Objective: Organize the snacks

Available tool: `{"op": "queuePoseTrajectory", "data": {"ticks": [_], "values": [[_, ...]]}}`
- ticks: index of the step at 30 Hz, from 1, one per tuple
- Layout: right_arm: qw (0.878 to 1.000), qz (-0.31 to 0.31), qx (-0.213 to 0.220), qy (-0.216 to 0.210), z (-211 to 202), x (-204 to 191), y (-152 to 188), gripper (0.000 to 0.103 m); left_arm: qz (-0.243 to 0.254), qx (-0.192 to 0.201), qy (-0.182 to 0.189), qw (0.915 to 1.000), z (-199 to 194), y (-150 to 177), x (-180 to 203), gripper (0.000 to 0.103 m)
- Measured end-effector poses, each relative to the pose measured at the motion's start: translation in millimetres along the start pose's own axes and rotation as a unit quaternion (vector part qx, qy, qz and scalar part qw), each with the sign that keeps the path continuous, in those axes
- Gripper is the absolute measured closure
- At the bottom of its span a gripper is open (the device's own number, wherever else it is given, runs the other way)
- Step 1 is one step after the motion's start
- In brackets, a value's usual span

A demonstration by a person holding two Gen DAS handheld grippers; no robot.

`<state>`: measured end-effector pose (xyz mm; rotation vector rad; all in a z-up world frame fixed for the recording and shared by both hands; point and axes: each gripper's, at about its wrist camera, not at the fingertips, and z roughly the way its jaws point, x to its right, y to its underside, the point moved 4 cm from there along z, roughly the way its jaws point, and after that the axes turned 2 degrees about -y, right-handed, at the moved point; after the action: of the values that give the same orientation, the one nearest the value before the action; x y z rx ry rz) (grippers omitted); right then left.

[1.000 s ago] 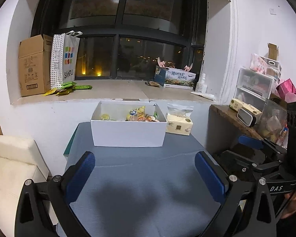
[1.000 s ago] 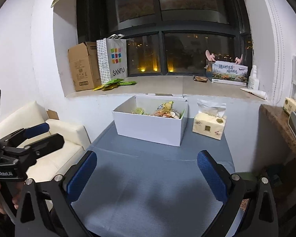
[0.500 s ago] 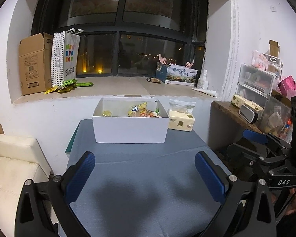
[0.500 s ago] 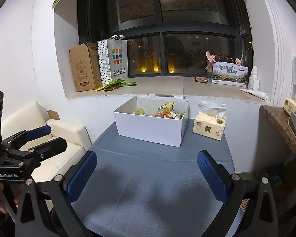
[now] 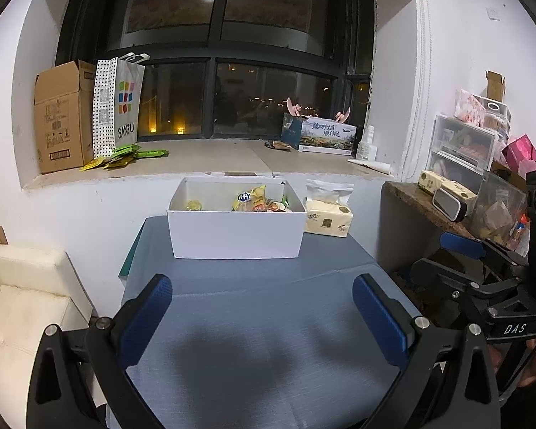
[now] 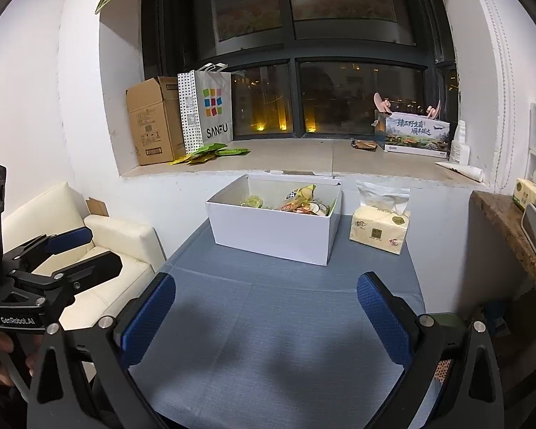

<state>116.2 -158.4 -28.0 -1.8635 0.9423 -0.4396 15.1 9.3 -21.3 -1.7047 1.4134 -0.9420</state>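
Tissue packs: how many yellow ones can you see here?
2. One tissue pack stands on the table, just right of the white box. Another lies on the wooden shelf at the far right. More may be hidden among the clutter there.

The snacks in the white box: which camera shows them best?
The right wrist view: it looks in from higher, so the snacks inside the white box show more fully. In the left wrist view the box's front wall hides most of them.

"SANFU" on paper bag (image 5: 119, 107)

Snacks (image 5: 255, 202) (colourful packets) in white box (image 5: 236, 236)
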Motion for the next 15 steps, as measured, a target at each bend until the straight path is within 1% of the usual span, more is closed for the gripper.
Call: {"op": "queuePoseTrajectory", "data": {"ticks": [15], "values": [[1.0, -0.003, -0.002, 0.001, -0.2, -2.1, 1.4, 0.0, 0.005, 0.0, -0.002, 1.0, -0.4, 0.1, 3.4, 0.0]]}}
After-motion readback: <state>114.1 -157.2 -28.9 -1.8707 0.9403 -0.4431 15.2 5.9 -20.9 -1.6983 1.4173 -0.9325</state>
